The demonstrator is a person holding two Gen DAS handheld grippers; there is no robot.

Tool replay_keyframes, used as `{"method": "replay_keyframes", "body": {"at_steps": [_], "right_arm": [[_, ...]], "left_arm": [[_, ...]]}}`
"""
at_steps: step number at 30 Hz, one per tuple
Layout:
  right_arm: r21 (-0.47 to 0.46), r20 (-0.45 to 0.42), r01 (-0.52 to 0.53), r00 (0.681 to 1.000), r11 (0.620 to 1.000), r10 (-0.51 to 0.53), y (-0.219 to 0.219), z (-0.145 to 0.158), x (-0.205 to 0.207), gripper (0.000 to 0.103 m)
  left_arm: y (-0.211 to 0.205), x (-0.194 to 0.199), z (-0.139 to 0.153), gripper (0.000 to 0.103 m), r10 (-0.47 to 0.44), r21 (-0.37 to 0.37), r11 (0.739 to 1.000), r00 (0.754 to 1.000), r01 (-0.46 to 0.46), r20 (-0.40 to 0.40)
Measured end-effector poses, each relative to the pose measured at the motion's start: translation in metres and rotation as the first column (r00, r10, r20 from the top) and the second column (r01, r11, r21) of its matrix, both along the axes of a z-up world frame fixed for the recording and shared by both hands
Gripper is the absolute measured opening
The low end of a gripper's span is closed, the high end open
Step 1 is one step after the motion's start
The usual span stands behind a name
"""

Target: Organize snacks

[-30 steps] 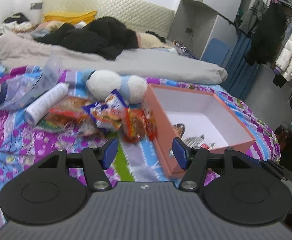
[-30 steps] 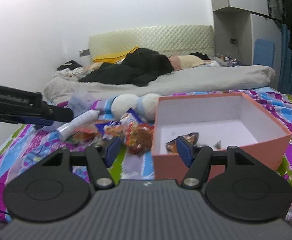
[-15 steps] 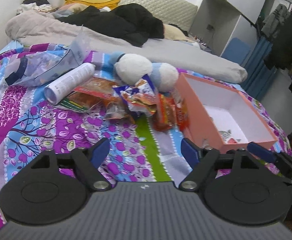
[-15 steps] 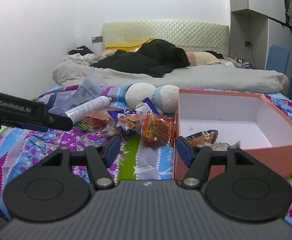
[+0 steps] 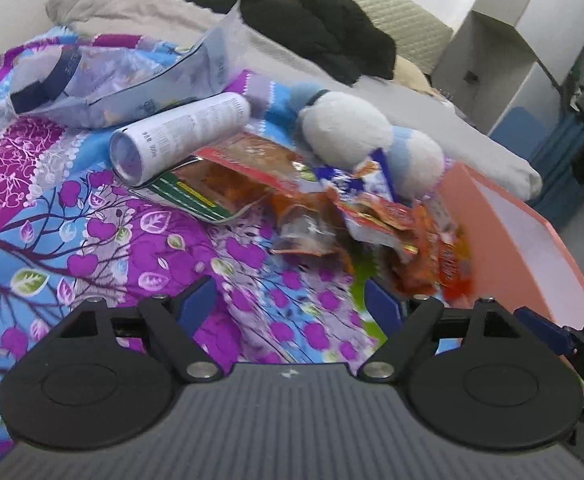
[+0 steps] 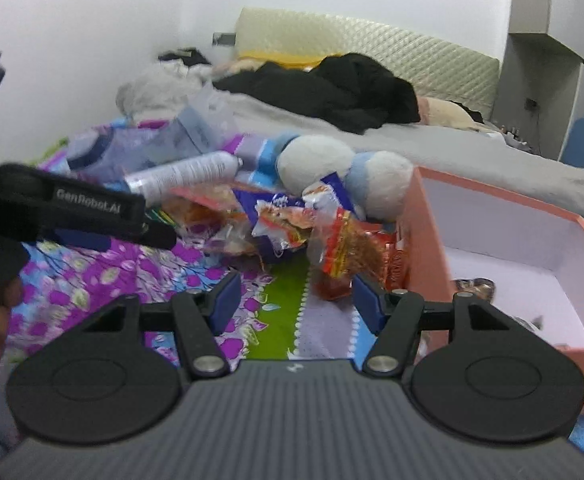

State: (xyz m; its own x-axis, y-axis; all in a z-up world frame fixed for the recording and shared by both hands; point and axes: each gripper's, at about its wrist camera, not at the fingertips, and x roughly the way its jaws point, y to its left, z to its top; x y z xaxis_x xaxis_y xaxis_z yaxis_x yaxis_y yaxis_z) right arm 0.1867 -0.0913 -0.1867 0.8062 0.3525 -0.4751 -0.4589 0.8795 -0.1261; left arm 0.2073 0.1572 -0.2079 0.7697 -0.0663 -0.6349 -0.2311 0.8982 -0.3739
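A heap of snack packets (image 5: 355,216) lies on the flowered bedspread, left of an open orange box (image 5: 531,240). The heap (image 6: 311,232) and the box (image 6: 503,248) also show in the right wrist view; a few packets (image 6: 475,286) lie inside the box. My left gripper (image 5: 290,306) is open and empty, low over the bedspread just short of the heap. My right gripper (image 6: 292,300) is open and empty, near the red packet (image 6: 343,256) at the box's left wall. The left gripper's body (image 6: 76,208) shows at the left of the right wrist view.
A white tube (image 5: 180,132), a green-edged flat packet (image 5: 228,176), a clear plastic bag (image 5: 132,84) and a white-and-blue plush toy (image 5: 367,140) lie behind the heap. Grey duvet and black clothes (image 6: 331,88) cover the far bed. A cabinet stands at right.
Both grippers have moved left and closer to the snack heap; the box has slid toward the right edge of both views. Both stay open and empty.
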Motion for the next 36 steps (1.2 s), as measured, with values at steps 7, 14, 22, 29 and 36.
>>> {"method": "replay_keyframes", "body": {"at_steps": [7, 14, 22, 29, 36], "right_arm": [[-0.136, 0.033, 0.058, 0.998, 0.989, -0.054, 0.021, -0.024, 0.042, 0.058], [-0.217, 0.057, 0.071, 0.997, 0.974, -0.060, 0.032, -0.040, 0.073, 0.053], [-0.323, 0.121, 0.077, 0.992, 0.943, -0.040, 0.049, -0.052, 0.086, 0.034], [-0.350, 0.126, 0.055, 0.992, 0.935, -0.011, 0.053, -0.056, 0.090, 0.009], [-0.342, 0.138, 0.051, 0.990, 0.938, -0.004, 0.048, -0.047, 0.078, 0.005]], "left_arm": [[0.022, 0.032, -0.019, 0.084, 0.013, 0.040, 0.999, 1.000, -0.013, -0.011], [0.024, 0.050, -0.022, 0.083, 0.001, 0.237, 0.971, 1.000, 0.005, -0.027], [0.009, 0.064, -0.031, 0.070, -0.090, 0.516, 0.849, 0.993, 0.118, -0.078], [0.007, 0.079, -0.051, 0.029, -0.139, 0.607, 0.768, 0.979, 0.203, -0.152], [-0.002, 0.066, -0.041, 0.007, -0.182, 0.625, 0.747, 0.974, 0.228, -0.137]]}}
